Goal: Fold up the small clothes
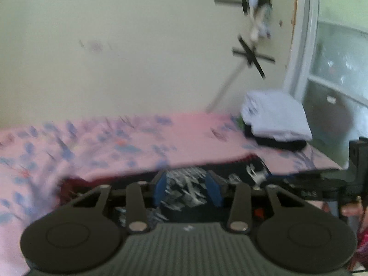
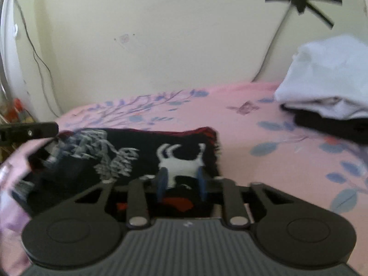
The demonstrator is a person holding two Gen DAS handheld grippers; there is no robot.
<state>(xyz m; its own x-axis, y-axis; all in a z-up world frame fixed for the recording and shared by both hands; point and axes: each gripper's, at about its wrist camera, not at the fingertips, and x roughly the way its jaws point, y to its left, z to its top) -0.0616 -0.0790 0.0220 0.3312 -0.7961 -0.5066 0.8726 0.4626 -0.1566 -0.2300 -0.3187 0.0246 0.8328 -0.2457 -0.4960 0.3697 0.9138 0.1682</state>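
Note:
A small black garment with a white print and red trim (image 2: pixel 142 158) lies on the pink floral bedsheet (image 2: pixel 264 138). My right gripper (image 2: pixel 181 182) has its blue fingers apart over the garment's near right edge, with cloth between them. In the left wrist view my left gripper (image 1: pixel 187 189) has its blue fingers apart over the same garment (image 1: pixel 250 170), with cloth between them. The view is blurred. The right gripper's body (image 1: pixel 333 184) shows at the right of the left wrist view.
A stack of folded clothes, white on top of black (image 2: pixel 329 92), sits at the back right of the bed; it also shows in the left wrist view (image 1: pixel 276 117). A cream wall runs behind the bed. A window (image 1: pixel 338 73) is at the right.

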